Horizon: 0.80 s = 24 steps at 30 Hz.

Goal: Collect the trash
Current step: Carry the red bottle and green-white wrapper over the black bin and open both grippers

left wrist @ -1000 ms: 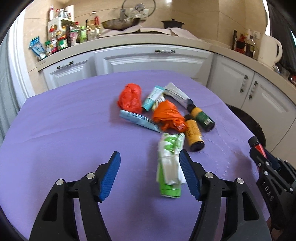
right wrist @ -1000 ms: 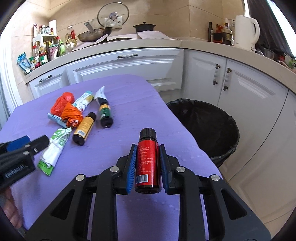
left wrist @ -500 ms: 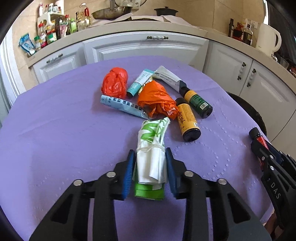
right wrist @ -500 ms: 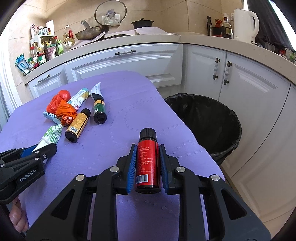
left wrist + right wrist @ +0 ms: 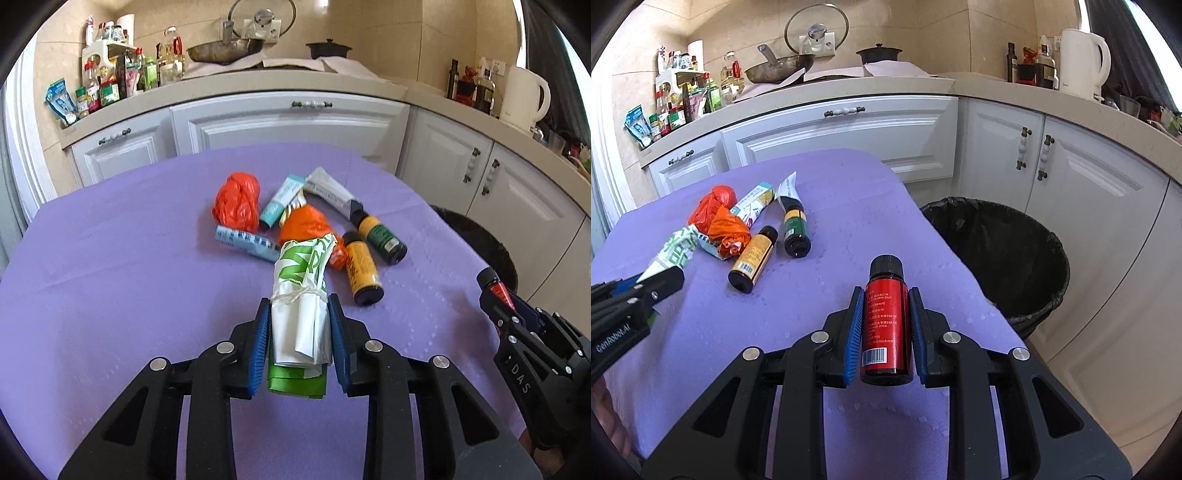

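1. Left wrist view shows our left gripper [image 5: 300, 339] squeezing a white and green rolled plastic wrapper tied with string [image 5: 301, 295]. Its blue pads have just been closing, and now they press on both sides of the wrapper.
2. Right wrist view shows our right gripper [image 5: 885, 325] held tight on a small red bottle with a black cap [image 5: 885, 317].
3. We think the step now is picking up: each gripper has one piece of trash.
4. More trash lies on the purple tablecloth [image 5: 110, 266] at 12 o'clock from the left gripper: two orange plastic bags [image 5: 236, 201], some squeeze tubes [image 5: 280, 201] and two small dark bottles with yellow labels [image 5: 360, 269].
5. From the right gripper, the round bin with a black bag [image 5: 1001, 251] sits at 2 o'clock, beside the table.
6. Next we should lift both pieces, carry them over the bin, and open up only once they hang above it.
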{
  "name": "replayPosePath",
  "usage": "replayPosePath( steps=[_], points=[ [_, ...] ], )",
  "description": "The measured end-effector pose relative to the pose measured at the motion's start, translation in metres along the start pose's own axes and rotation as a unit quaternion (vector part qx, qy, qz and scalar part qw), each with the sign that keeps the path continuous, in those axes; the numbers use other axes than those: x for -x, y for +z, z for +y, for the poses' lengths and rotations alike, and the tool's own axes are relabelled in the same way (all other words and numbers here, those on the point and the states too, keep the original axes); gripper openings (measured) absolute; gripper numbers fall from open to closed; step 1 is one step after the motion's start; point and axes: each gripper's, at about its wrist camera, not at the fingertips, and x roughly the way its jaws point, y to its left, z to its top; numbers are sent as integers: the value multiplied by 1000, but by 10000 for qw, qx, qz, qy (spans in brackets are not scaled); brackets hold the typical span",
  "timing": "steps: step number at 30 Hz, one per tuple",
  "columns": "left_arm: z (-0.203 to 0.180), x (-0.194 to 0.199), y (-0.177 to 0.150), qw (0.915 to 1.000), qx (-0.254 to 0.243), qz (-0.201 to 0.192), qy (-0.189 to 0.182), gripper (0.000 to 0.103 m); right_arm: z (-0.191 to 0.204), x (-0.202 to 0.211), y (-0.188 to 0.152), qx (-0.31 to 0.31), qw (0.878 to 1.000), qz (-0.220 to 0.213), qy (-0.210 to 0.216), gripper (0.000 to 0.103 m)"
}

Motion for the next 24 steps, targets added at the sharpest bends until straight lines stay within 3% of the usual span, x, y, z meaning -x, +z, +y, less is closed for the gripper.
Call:
replayPosePath(
  steps=[9, 24],
  points=[
    [-22, -3, 27, 9993, -173, -296, -147, 31, -22, 4, 28, -45, 9990, -298, -325, 23],
    [-105, -40, 71, 9944, -730, -413, -648, 31, -101, -16, 72, -425, 9925, -533, -1012, 23]
  ],
)
